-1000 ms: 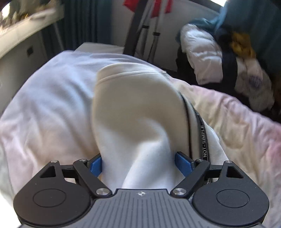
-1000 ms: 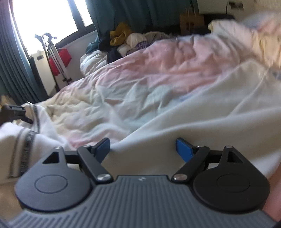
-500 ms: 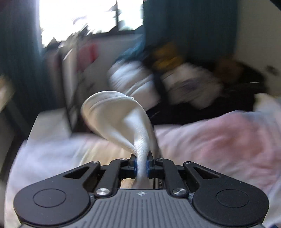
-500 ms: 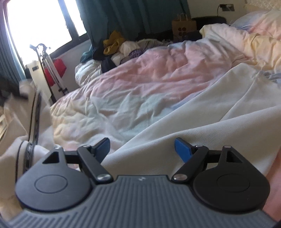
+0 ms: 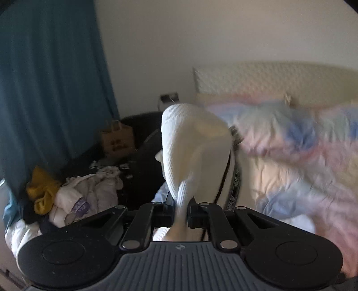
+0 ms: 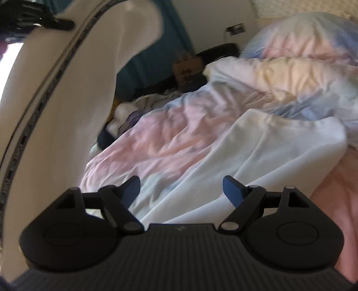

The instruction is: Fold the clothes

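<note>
My left gripper (image 5: 181,211) is shut on a cream white garment (image 5: 194,152), pinching its ribbed cuff, which bulges upward above the jaws. A dark printed stripe (image 5: 235,185) runs down the fabric on the right. In the right wrist view the same garment (image 6: 56,94) hangs lifted at the left, its stripe curving down it, held up by the left gripper (image 6: 33,19) at the top left corner. My right gripper (image 6: 182,188) is open, low over a white flat part of the clothing (image 6: 257,152) spread on the bed, with nothing between its fingers.
A pastel pink, blue and yellow duvet (image 6: 170,120) covers the bed, with pillows (image 5: 290,125) and a cream headboard (image 5: 268,78) behind. A pile of clothes (image 5: 73,197) and a brown paper bag (image 5: 117,140) lie beyond the bed by a teal curtain (image 5: 51,78).
The left gripper closed on the garment's cuff and lifted it high off the bed, swinging round toward the headboard. The right gripper stayed open, turning a little to the right.
</note>
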Demonstrator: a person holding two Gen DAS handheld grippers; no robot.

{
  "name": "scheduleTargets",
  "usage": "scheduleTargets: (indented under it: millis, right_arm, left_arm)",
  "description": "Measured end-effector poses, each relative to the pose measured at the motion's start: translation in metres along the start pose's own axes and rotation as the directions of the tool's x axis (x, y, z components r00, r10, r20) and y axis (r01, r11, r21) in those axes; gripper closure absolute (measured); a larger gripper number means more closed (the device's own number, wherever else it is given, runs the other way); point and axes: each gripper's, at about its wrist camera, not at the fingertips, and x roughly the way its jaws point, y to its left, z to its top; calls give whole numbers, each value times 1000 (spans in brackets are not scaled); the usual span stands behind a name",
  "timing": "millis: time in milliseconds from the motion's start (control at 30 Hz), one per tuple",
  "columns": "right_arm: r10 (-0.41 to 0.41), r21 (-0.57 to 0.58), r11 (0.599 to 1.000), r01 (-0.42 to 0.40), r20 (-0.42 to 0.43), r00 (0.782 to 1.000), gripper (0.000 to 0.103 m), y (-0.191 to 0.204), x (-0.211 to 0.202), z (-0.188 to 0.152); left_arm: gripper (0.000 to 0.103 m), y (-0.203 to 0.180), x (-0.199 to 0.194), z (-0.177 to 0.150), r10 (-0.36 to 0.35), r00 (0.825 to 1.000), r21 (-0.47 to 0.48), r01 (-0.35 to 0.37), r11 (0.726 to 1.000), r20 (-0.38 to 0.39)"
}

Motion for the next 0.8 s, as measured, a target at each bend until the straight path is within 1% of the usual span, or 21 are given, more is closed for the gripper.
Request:
scheduleTargets:
  millis: [33,133,200,233,267,300,333,367,400,433,500,567,667,700,767,800]
  right_arm:
    - [-8,13,1000,8,2,1000,20,-4,1,1]
    - [-32,53,998,32,8,999,20,-14,4,4]
    - [-49,79,996,48,11,999,20,-22,6,7]
    - [-54,88,995,54,8,998,20,-24,8,7]
    - [-57,96,994,56,6,998,20,-27,10,7]
    - [-57,99,994,56,2,998,20,-28,12,7]
    - [-56,99,994,56,-2,998,20,-29,15,7]
    - [-55,99,994,55,-7,998,20,-30,18,6]
    - [-54,99,994,55,-11,998,20,-31,21,6]
    - [-51,96,994,52,-14,999,20,-31,23,6]
    - [-45,88,995,46,-18,999,20,-30,27,5]
    - [-30,81,996,32,-20,999,20,-27,28,5]
    - [-5,57,998,6,-18,1000,20,-23,28,5]
    - [2,51,999,-2,-17,1000,20,-22,27,6]
    - [18,41,999,-17,-18,1000,20,-21,25,8]
    - [26,36,999,-25,-18,999,20,-20,25,9]
  left_arm:
    - [92,-2,24,-8,7,1000,5,-7,1000,-26]
    - [92,-11,91,-48,6,994,-6,-7,1000,-113]
    - [91,-18,133,-81,7,985,-13,-9,1000,-174]
    - [91,-16,155,-100,15,980,-20,-19,1000,-197]
    - [90,-13,169,-118,36,976,-31,-44,999,-215]
    - [86,-7,176,-135,56,974,-47,-68,997,-220]
    - [80,-2,181,-152,75,972,-65,-91,994,-224]
    - [67,2,183,-160,94,971,-82,-114,990,-218]
    - [50,8,186,-164,115,968,-104,-141,985,-223]
    - [43,15,184,-167,127,964,-131,-161,978,-234]
    - [32,25,176,-170,133,964,-162,-173,971,-232]
    - [23,23,153,-167,151,964,-182,-193,964,-220]
    - [23,19,118,-163,180,963,-211,-222,952,-202]
    - [23,14,95,-163,182,966,-239,-224,945,-185]
    - [21,5,51,-169,181,971,-306,-223,926,-157]
    - [21,2,30,-176,187,970,-355,-231,906,-154]
